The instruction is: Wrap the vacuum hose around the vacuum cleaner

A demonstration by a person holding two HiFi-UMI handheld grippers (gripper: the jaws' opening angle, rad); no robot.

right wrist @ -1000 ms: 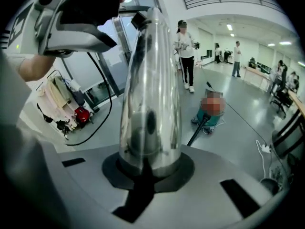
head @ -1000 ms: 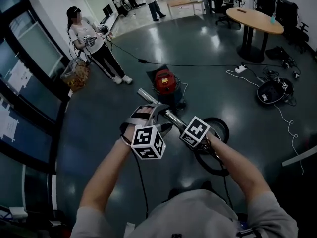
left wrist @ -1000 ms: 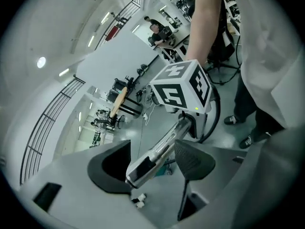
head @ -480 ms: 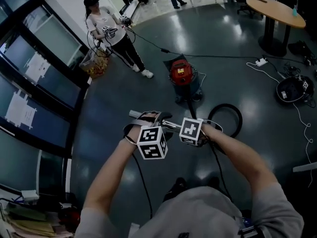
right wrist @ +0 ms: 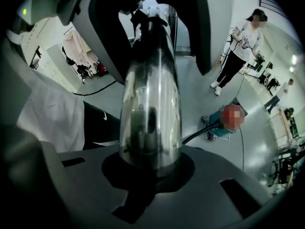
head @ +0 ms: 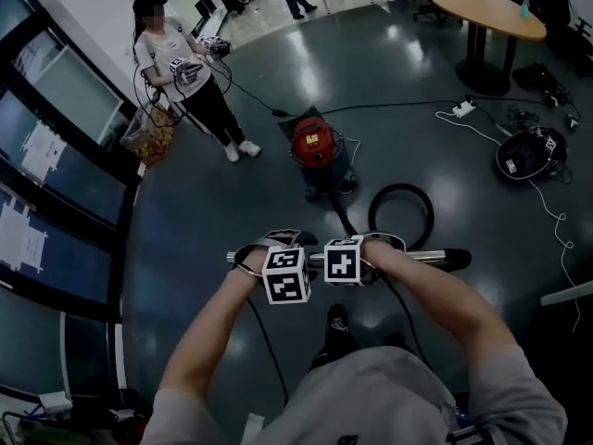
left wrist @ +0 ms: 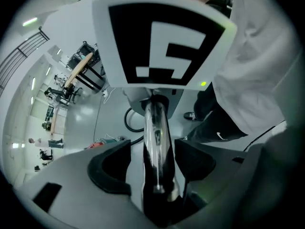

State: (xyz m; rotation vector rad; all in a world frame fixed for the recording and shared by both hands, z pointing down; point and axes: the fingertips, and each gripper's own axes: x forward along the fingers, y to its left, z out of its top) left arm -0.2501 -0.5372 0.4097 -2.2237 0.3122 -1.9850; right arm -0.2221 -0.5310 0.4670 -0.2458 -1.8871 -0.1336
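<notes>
- While left gripper and right gripper both pinch the metal tube, near, hose lies looped on floor beyond; vacuum cleaner far.
- Risk: slick tube twists or slips in jaws if hose drags.

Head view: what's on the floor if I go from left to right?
A standing person → red vacuum cleaner → black hose loop → white power strip → round black object with cables.
</notes>
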